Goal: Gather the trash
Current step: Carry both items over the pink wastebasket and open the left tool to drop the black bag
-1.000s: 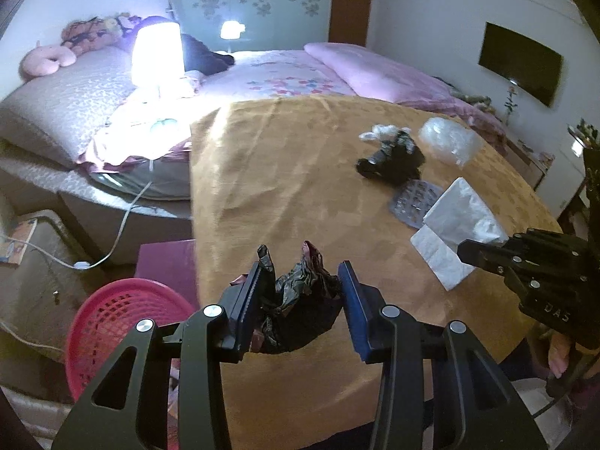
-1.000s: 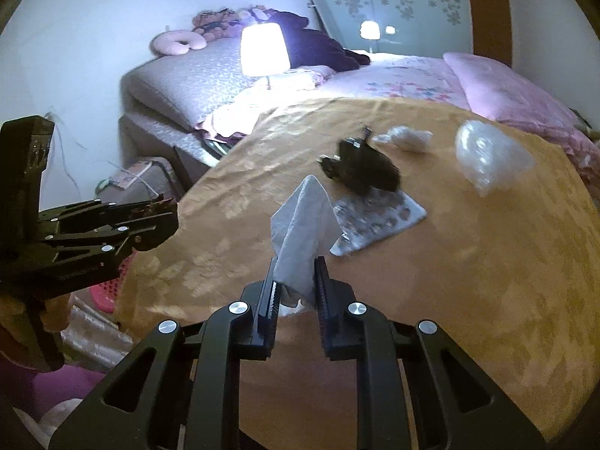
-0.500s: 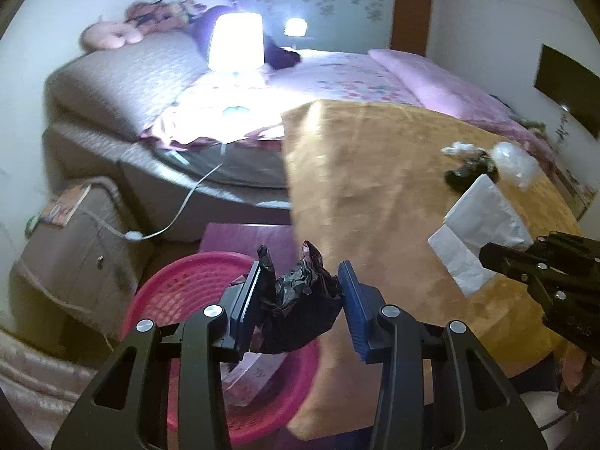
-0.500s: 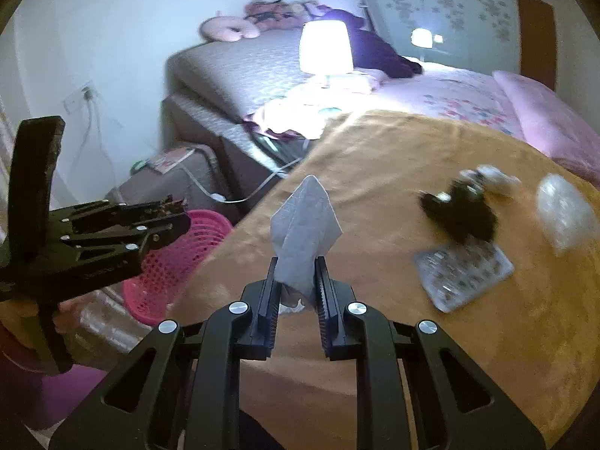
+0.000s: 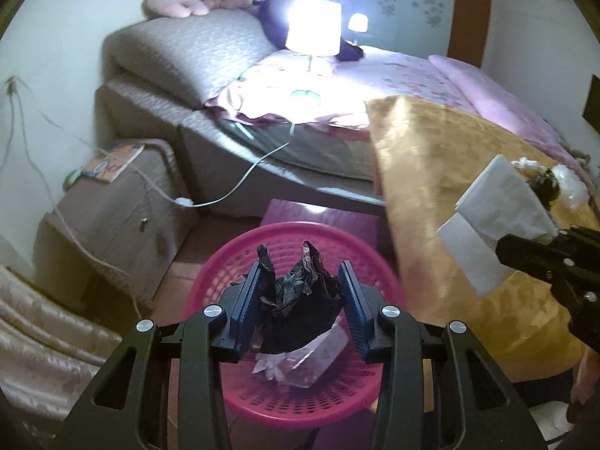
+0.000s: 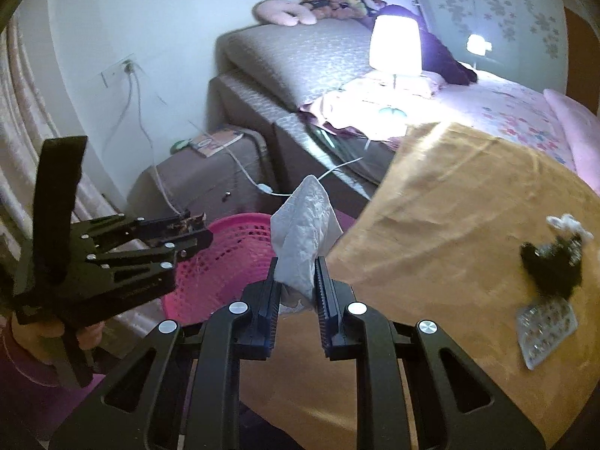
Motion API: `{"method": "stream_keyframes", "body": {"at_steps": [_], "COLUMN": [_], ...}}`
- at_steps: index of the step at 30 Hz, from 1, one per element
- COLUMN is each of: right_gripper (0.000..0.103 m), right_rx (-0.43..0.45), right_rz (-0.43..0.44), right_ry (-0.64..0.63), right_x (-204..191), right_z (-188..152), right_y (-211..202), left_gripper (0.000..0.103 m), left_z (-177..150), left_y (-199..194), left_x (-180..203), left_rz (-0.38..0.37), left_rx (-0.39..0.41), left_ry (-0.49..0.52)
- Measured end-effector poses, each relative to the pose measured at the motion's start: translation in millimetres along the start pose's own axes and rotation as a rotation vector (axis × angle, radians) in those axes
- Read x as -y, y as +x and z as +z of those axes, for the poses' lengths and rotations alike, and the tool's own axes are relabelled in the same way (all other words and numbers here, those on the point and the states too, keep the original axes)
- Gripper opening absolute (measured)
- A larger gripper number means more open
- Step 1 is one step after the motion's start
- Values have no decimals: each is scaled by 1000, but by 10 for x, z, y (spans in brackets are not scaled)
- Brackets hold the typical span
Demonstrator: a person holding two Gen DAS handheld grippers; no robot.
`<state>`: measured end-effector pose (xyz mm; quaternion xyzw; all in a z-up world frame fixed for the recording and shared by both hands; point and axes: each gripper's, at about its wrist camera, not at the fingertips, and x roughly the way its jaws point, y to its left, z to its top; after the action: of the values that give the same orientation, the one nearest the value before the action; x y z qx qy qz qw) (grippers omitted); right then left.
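My left gripper (image 5: 300, 292) is shut on a crumpled black wrapper (image 5: 300, 300) and hangs over the pink basket (image 5: 225, 285) on the floor, which holds some pale trash. My right gripper (image 6: 298, 288) is shut on a white tissue (image 6: 303, 232) at the near edge of the gold-clothed table (image 6: 450, 225). In the left wrist view the tissue (image 5: 495, 202) and the right gripper (image 5: 502, 247) show at the right. In the right wrist view the left gripper (image 6: 198, 227) sits above the pink basket (image 6: 232, 258). On the table lie a black crumpled bag (image 6: 551, 262), a blister pack (image 6: 543, 330) and a white wad (image 6: 566, 221).
A bed (image 5: 393, 71) with a lit lamp (image 5: 313, 33) stands behind the table. A brown bedside cabinet (image 5: 112, 202) with a white cable (image 5: 232, 187) stands left of the basket. A clear plastic bag (image 5: 570, 183) lies on the table's far side. A hand (image 6: 86, 337) holds the left gripper.
Both grippers swung left from over the table toward the floor. The left one with the black wrapper now hangs over the pink basket. The right one carried the tissue to the table's edge.
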<state>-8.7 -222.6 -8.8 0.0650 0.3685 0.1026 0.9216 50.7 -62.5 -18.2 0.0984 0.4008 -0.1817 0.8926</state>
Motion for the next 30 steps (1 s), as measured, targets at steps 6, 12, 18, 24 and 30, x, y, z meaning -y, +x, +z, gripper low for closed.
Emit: {"method": "stream_keyframes", "body": {"at_steps": [6,12,18,24,30], "right_gripper": [18,18,18,18,18], "right_rx": [-28,-58,-103,-138,-161], "right_rz": [43,66,82,86,92], "right_ry": [-4,-16,-25,-38,-24], "right_x": [-105,-207,-254,-300,-302], "right_z": [69,98,82,44,8], "right_y": [166,337,519,673,767], "left_gripper": [39,39,39,39,40], "left_z": [-27,-57,-84,-128,-163], "left_y": [58,169,290,375,410], "left_x": [-74,-151,-233,-256,-255], "left_rz": [26,35,48,52,56], "left_rx": [-11,-41,-81,-110,-123], "left_ry": [-10,-31,-52,-51,-48]}}
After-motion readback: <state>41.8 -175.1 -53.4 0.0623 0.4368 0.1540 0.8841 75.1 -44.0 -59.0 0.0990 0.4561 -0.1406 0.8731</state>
